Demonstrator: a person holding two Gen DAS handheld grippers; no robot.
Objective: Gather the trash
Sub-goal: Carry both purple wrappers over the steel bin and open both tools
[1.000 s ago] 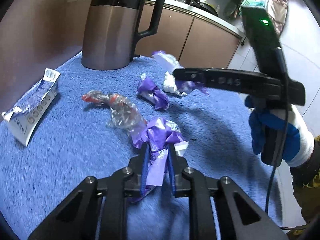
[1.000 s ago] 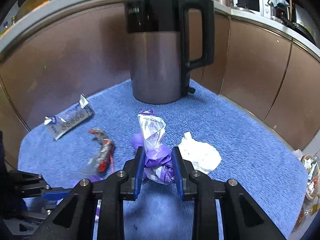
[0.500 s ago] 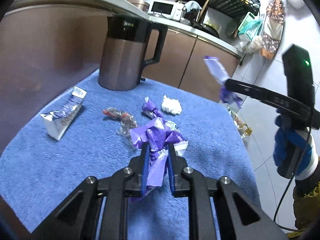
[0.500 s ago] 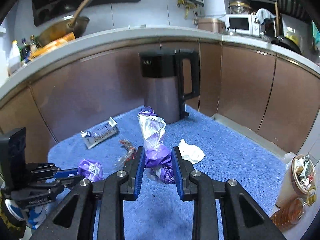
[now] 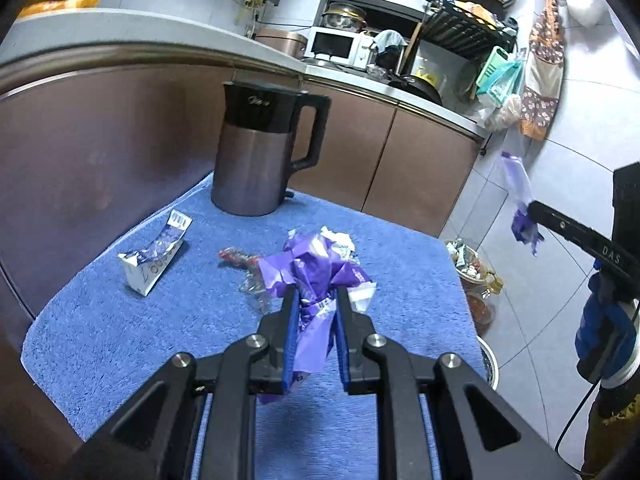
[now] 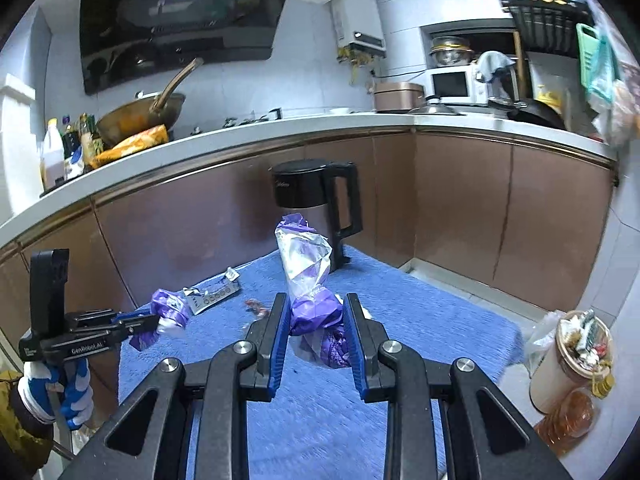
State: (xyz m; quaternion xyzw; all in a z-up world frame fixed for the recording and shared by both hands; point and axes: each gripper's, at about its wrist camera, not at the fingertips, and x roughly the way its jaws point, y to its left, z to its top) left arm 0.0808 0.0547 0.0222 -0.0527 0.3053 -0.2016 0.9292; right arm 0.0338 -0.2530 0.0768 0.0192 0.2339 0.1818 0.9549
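My left gripper (image 5: 314,300) is shut on a crumpled purple wrapper (image 5: 316,276), held up above the blue mat (image 5: 120,332). My right gripper (image 6: 314,308) is shut on a purple and clear plastic wrapper (image 6: 306,264), also lifted off the mat. In the left wrist view the right gripper (image 5: 532,216) hangs out past the mat's right edge with its wrapper (image 5: 518,184) over the floor. In the right wrist view the left gripper (image 6: 160,322) shows at the left with its purple wrapper (image 6: 170,308). A red and clear wrapper (image 5: 240,258), a white crumpled tissue (image 5: 338,237) and a blue-white packet (image 5: 154,254) lie on the mat.
A steel and black kettle (image 5: 264,160) stands at the mat's far end against brown cabinets (image 5: 420,164). A trash bin (image 6: 576,356) full of rubbish stands on the tiled floor right of the mat, with an amber bottle (image 6: 568,416) beside it. Blue-and-white gloved hands (image 5: 606,332) hold the grippers.
Both grippers have risen and pulled back from the mat with their wrappers. The right gripper has swung rightward, from over the mat to beyond its right edge, above the floor.
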